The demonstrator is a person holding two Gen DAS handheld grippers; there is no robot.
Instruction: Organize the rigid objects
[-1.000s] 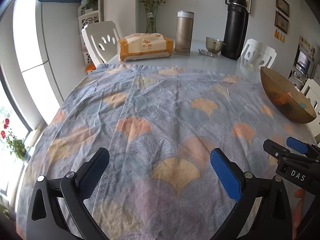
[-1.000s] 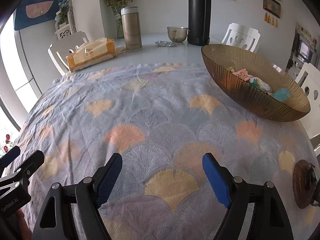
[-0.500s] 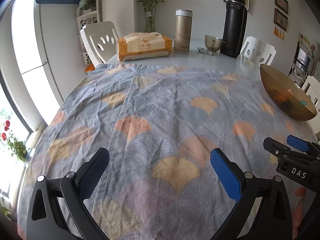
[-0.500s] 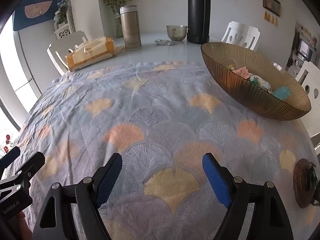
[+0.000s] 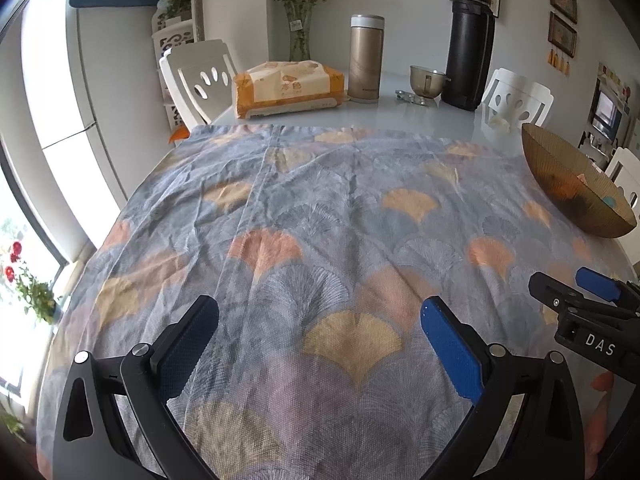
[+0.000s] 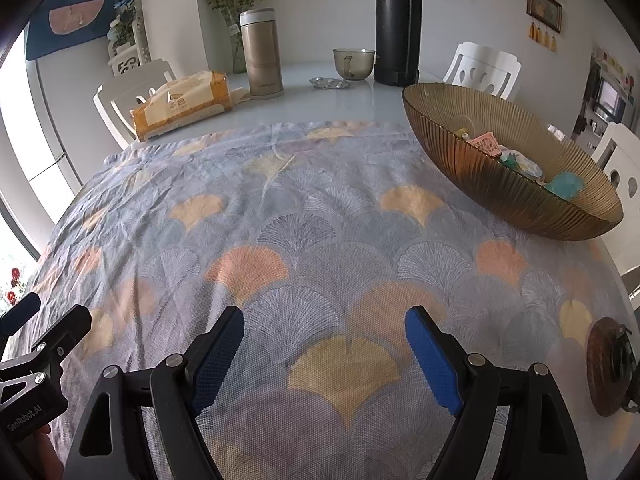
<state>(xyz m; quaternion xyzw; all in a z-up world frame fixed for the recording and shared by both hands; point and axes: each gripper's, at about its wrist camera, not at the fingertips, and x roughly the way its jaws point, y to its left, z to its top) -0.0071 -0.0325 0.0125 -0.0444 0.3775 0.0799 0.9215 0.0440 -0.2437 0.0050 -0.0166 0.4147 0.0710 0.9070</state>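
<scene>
Now we've got both grippers hovering low over the near edge of the table's fan-patterned cloth (image 5: 320, 208), the left gripper (image 5: 319, 322) and the right gripper (image 6: 324, 332) each with jaws spread wide and nothing between them. Over at the right edge sits the amber ribbed bowl (image 6: 472, 160), with small rigid objects (image 6: 516, 158) in it, and near our right corner lies a brown round lid (image 6: 606, 366). Along the far edge we see a tissue pack (image 5: 288, 88), gold flask (image 5: 366, 60), small cup (image 5: 426, 80) and black thermos (image 5: 468, 46).
</scene>
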